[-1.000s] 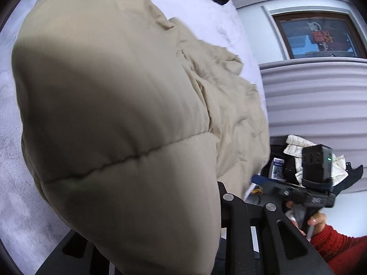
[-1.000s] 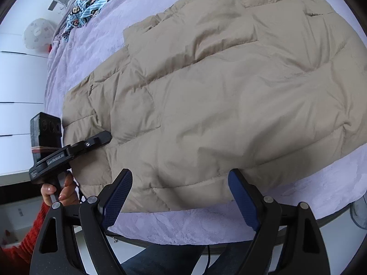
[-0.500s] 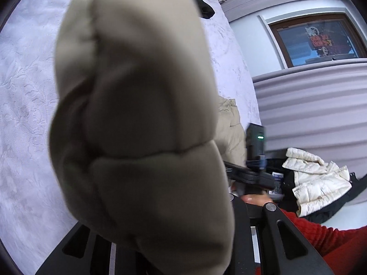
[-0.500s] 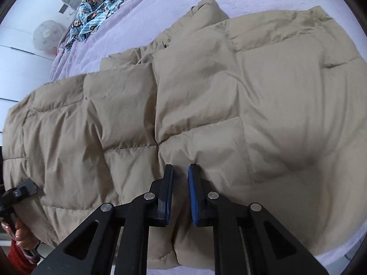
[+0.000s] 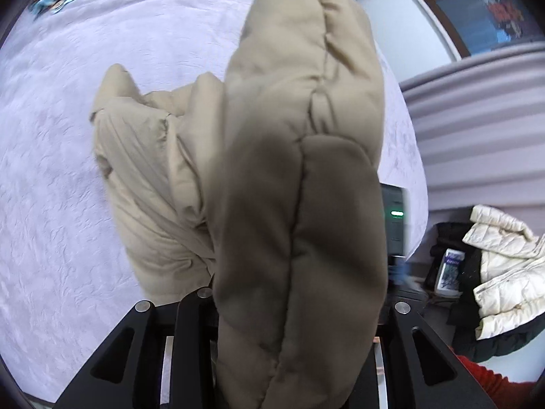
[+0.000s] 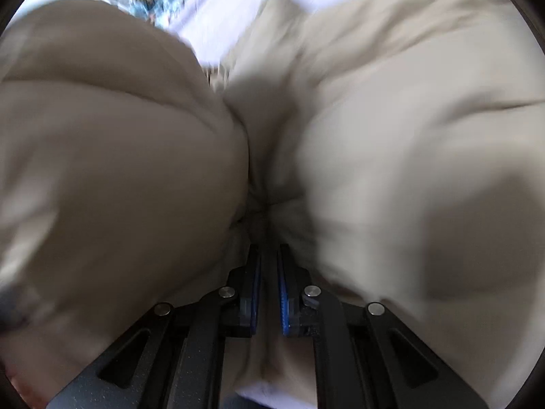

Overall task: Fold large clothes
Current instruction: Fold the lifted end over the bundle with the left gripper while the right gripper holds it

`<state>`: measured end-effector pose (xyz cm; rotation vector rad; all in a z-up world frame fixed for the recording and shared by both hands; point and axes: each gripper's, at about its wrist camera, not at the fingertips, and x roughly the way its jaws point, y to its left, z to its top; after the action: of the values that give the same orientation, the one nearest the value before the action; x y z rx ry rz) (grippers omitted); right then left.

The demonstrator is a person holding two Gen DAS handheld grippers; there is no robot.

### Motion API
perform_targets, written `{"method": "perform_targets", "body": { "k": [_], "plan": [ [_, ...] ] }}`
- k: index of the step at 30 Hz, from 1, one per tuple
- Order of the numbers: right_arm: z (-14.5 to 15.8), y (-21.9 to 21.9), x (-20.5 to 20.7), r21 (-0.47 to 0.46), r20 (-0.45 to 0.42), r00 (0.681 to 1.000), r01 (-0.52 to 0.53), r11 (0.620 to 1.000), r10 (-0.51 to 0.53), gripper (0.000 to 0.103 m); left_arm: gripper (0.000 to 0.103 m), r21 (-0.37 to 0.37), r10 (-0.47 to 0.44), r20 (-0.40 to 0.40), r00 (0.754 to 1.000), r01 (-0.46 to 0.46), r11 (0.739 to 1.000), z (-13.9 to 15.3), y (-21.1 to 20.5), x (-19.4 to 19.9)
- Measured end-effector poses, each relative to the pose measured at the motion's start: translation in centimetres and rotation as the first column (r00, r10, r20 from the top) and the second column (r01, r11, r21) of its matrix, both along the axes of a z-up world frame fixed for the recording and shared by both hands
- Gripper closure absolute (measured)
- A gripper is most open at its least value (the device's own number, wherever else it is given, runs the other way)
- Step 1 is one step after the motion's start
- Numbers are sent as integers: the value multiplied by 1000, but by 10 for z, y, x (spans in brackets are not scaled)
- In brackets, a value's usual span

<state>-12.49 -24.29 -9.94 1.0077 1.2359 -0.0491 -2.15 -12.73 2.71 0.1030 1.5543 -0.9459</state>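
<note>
Gripping the puffy jacket (image 5: 299,204), my left tongs (image 5: 293,310) clench a thick quilted fold, lifted over the bed (image 5: 61,136). It seems soft, light and bulky, so seams are the best hold. My right tongs (image 6: 269,293), tilted down, are closing on pinched fabric.

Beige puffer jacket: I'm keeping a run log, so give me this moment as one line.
stage: folding | beige puffer jacket: part lifted off lavender bedspread | left gripper: shut on jacket | right gripper: closing on jacket fabric
</note>
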Motion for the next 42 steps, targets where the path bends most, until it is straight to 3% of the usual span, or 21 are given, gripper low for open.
{"method": "perform_targets", "body": {
  "k": [3,5,6,9,12,14,15,16,17,22,24,26,27,28,29,31,34,36,38,42],
  "plan": [
    [18,-37,-42,-18,29,997,77,997,-77,92,62,8,-64,-45,997,64,998,-14,-35,-10],
    [24,-59,-72,-14,38,990,135,991,-134,92,42,-28,-103,-119,988,100,995,-26,-56,-14],
    [25,-67,-85,-14,40,987,156,988,-156,92,39,-47,-128,-147,981,122,991,-32,-65,-15],
    [30,-80,-121,-12,48,979,198,980,-197,92,38,-125,-200,-221,955,176,976,-47,-91,-12],
    [42,-76,-146,-58,49,980,197,979,-194,91,38,-149,-232,-243,942,200,968,-62,-92,-13],
    [56,-66,-161,-96,67,981,190,977,-184,75,38,-141,-244,-230,942,216,966,-68,-106,-10],
    [64,-62,-167,-106,84,979,192,976,-183,40,38,-138,-250,-230,940,223,965,-70,-124,-11],
    [74,-56,-173,-113,109,977,197,974,-185,15,38,-139,-257,-233,938,230,963,-72,-133,-13],
    [83,-50,-180,-115,144,972,203,972,-186,13,38,-140,-265,-234,935,238,961,-75,-138,-18],
    [113,-12,-180,-72,236,962,161,984,-140,13,38,-131,-299,-202,933,277,952,-76,-141,-32],
    [110,3,-169,-66,234,963,155,986,-135,13,38,-157,-305,-142,942,283,946,-56,-131,-30],
    [101,7,-155,-118,180,971,183,976,-160,18,38,-201,-291,-28,956,279,939,-32,-129,-27],
    [96,3,-149,-148,154,969,218,965,-195,42,38,-205,-266,54,962,272,940,-17,-118,-22],
    [95,2,-139,-148,151,962,248,957,-226,80,38,-194,-229,137,964,253,948,-5,-107,-16],
    [92,-3,-140,-146,138,958,272,951,-252,84,38,-179,-187,213,959,226,958,3,-94,-9],
    [89,-12,-145,-180,125,949,308,934,-289,87,38,-135,-101,328,939,153,979,3,-68,8],
    [92,-15,-149,-237,117,955,295,926,-274,89,38,-10,-36,430,902,45,999,-31,-43,32],
    [96,-16,-152,-279,116,961,274,920,-251,89,38,32,-20,418,908,7,999,-61,-41,41],
    [99,-13,-151,-324,110,967,255,911,-232,89,38,25,2,400,916,-13,1000,-76,-48,43],
    [93,-25,-164,-362,69,963,268,893,-261,89,38,6,-69,447,892,75,997,-83,-104,15]
  ]
}}
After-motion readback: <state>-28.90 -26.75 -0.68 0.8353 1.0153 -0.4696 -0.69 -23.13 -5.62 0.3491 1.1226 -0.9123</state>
